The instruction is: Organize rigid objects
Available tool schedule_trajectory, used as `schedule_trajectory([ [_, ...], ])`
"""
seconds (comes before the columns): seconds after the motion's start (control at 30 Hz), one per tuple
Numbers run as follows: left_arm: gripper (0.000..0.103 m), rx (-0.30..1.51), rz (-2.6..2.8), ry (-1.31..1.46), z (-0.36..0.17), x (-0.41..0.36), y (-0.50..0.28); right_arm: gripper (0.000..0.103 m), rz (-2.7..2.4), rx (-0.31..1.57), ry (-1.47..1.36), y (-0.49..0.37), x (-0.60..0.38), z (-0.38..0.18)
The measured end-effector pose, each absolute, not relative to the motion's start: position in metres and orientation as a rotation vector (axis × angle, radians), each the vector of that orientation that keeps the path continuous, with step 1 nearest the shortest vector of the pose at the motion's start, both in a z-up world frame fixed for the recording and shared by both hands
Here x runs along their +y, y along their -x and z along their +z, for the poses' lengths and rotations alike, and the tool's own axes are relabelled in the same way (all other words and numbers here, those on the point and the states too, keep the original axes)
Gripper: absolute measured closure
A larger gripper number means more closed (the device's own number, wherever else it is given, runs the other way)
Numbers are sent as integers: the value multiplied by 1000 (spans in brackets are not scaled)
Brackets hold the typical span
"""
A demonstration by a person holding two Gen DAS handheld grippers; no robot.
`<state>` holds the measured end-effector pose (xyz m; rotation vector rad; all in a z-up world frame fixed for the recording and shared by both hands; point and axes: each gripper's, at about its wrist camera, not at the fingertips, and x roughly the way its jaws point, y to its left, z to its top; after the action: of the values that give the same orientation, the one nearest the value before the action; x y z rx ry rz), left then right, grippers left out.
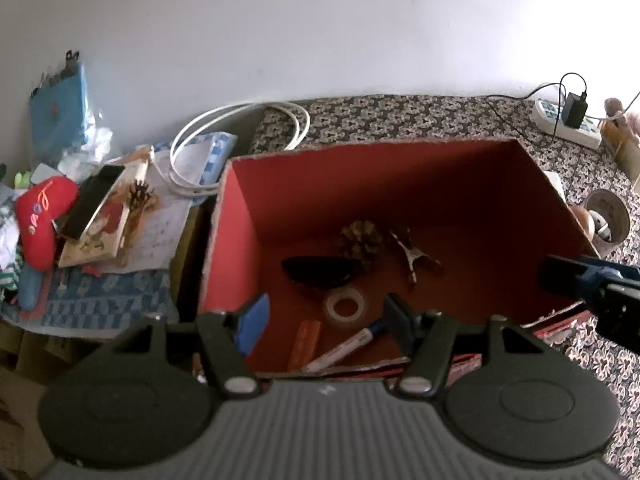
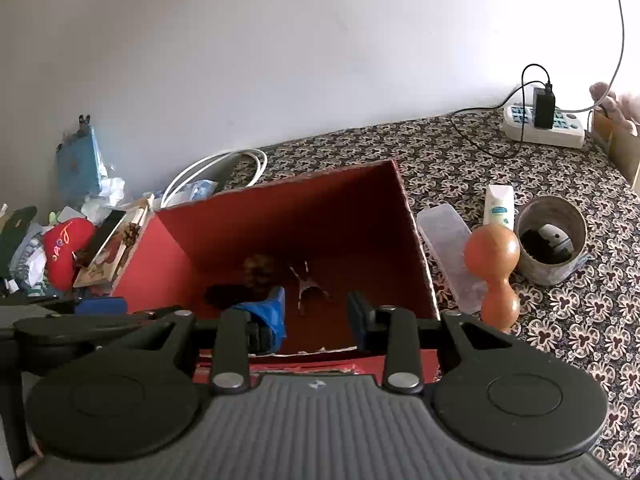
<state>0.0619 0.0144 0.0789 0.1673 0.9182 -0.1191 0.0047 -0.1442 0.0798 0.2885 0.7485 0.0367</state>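
An open red cardboard box (image 1: 236,216) stands on the patterned cloth. Inside lie a pinecone (image 1: 360,240), a black oval object (image 1: 316,272), a metal clip (image 1: 412,256), a clear tape roll (image 1: 346,306), an orange strip (image 1: 306,344) and a marker pen (image 1: 348,346). My left gripper (image 1: 326,320) hovers open over the box's near edge with nothing between its fingers. My right gripper (image 2: 318,314) is also open and empty above the near edge, and its tip shows at the box's right side (image 1: 568,278). Beside the box stand a wooden dumbbell-shaped piece (image 2: 492,276), a clear plastic case (image 2: 448,248) and a white tube (image 2: 498,206).
A round container (image 2: 552,236) with dark items stands right of the box. A power strip (image 2: 544,126) with a charger lies at the back right. Left of the box is a cluttered pile: red plush (image 1: 40,220), phone (image 1: 92,204), white cable (image 1: 240,136), papers.
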Motion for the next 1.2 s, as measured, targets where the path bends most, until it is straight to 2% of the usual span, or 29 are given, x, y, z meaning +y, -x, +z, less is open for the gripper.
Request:
schedule_trajectory([
  [0.97, 36, 945, -116, -159, 70, 20, -72, 86, 30, 746, -265, -8, -139, 77],
  [1.2, 36, 897, -128, -127, 75, 27, -69, 86, -15, 731, -232, -10, -137, 74],
])
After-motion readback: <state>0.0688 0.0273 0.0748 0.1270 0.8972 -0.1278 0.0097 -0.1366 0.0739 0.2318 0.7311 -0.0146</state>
